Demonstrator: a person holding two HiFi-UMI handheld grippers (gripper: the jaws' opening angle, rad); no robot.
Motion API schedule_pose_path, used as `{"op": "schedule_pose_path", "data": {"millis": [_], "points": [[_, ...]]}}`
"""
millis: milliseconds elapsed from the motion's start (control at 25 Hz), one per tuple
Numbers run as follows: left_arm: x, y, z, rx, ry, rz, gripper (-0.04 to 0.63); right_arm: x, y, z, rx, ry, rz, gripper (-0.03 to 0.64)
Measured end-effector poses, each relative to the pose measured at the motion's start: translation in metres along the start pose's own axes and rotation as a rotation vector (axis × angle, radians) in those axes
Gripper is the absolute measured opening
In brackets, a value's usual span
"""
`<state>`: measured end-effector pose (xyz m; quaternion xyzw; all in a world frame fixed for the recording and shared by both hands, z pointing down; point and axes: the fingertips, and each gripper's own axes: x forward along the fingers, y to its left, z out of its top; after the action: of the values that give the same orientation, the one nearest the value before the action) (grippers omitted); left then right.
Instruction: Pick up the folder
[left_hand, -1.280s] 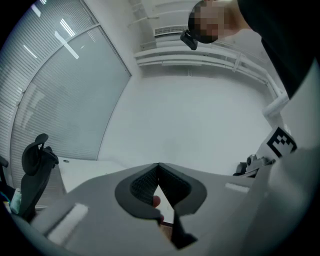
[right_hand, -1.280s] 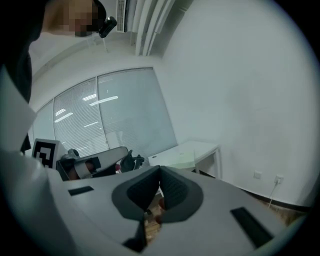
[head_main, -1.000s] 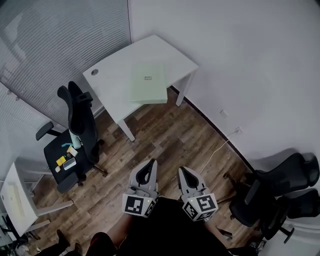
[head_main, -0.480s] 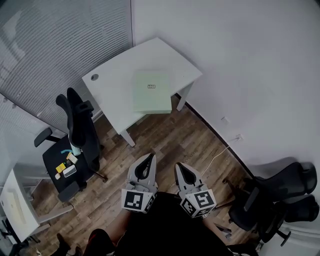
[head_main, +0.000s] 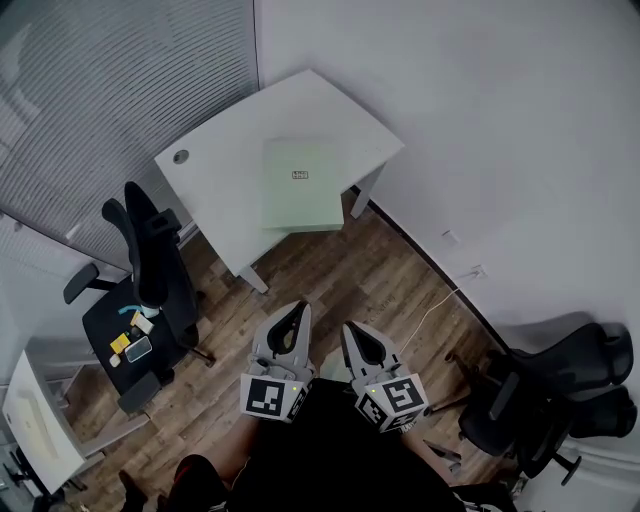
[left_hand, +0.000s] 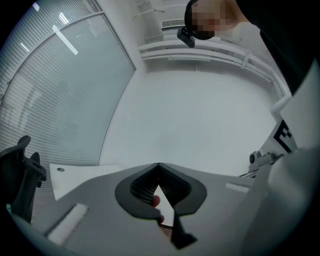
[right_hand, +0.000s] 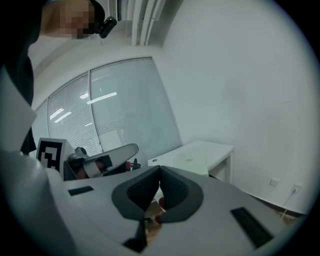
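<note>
A pale green folder (head_main: 299, 184) lies flat on a white desk (head_main: 225, 175) in the room's corner, one corner overhanging the desk's near edge. In the right gripper view the folder (right_hand: 192, 162) shows as a light slab on the desk (right_hand: 217, 150). Both grippers are held side by side over the wooden floor, well short of the desk. My left gripper (head_main: 300, 310) has its jaws closed tip to tip, nothing between them. My right gripper (head_main: 347, 328) is likewise shut and empty. In the left gripper view the jaw tips (left_hand: 158, 164) meet against the white wall.
A black office chair (head_main: 150, 270) with small items on its seat stands left of the desk. Two more black chairs (head_main: 560, 385) sit at the right. A white cable (head_main: 440, 300) runs from a wall socket across the floor. Another white table (head_main: 35, 425) is at far left.
Both grippers have moved forward toward the desk, still shut. The desk and folder sit slightly lower and larger in the head view; the chair at left has shifted down.
</note>
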<state>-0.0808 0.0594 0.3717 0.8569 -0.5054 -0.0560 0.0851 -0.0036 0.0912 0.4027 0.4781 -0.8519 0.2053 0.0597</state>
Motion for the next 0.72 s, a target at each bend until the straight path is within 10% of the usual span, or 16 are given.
{"op": "schedule_pose_path", "data": {"millis": [720], "points": [[0.058,0.023,-0.009,0.014,0.066,0.150,0.005,0.085,-0.067,0.037,-0.148,0.128,0.201,-0.002]]}}
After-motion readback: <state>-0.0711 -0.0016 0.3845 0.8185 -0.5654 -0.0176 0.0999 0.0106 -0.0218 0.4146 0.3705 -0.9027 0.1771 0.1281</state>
